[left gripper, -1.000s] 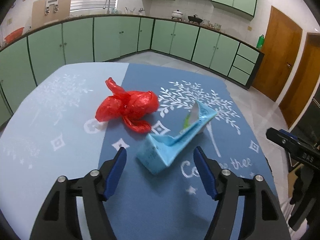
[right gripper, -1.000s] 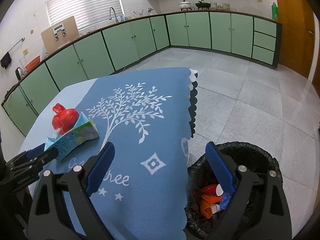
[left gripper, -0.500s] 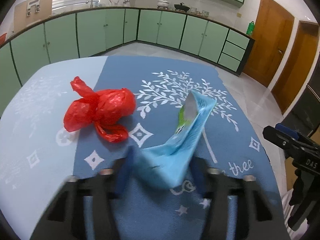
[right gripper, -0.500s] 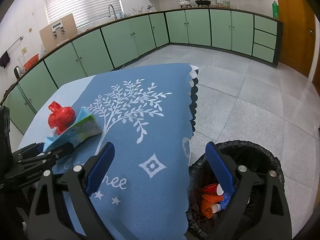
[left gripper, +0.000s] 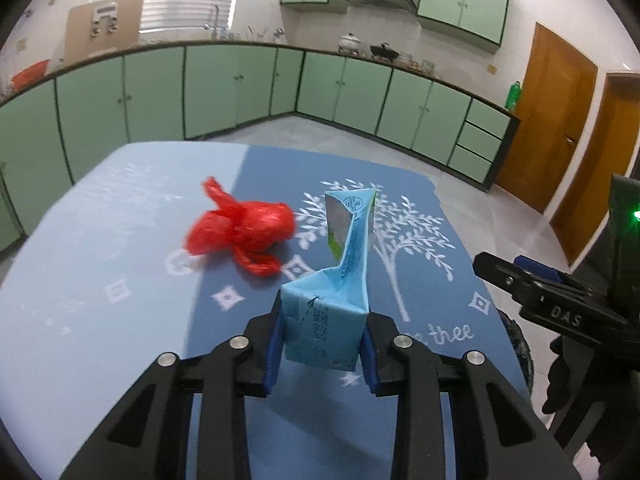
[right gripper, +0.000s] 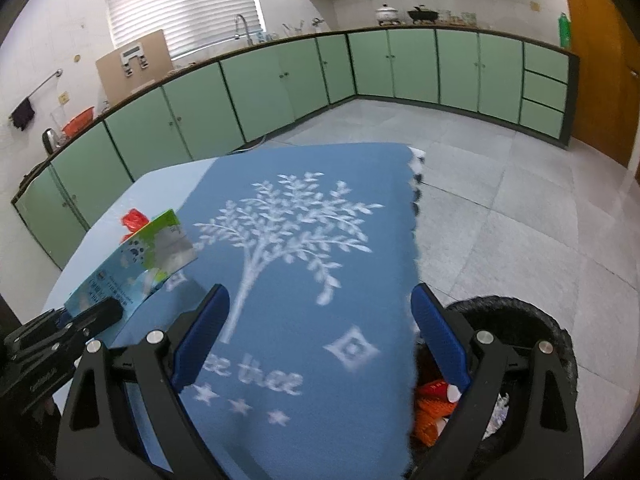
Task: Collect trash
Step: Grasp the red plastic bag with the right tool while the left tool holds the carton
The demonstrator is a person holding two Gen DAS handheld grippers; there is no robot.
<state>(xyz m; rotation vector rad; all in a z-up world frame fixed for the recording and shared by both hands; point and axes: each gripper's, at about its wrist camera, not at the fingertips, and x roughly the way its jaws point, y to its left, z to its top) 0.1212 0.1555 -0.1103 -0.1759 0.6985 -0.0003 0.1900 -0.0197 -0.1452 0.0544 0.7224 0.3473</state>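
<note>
Light blue carton [left gripper: 335,300] with green and white print; crumpled red plastic bag [left gripper: 244,230]; bench cloth [right gripper: 320,280] dark blue with white tree, diamonds and stars, pale blue toward 9 o'clock; black-lined bin [right gripper: 560,344] holding orange and red scraps.

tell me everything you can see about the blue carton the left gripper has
The carton is a light blue drink carton of coated paperboard, crushed and creased, with small dark print on its sides and green and white artwork on one face. The left gripper is shut on its squarer base end; the flattened top, with a silvery inner flap and a round date stamp, sticks up and away. In the right wrist view it looks lifted off the blue tablecloth. The red bag lies apart from it.
</note>
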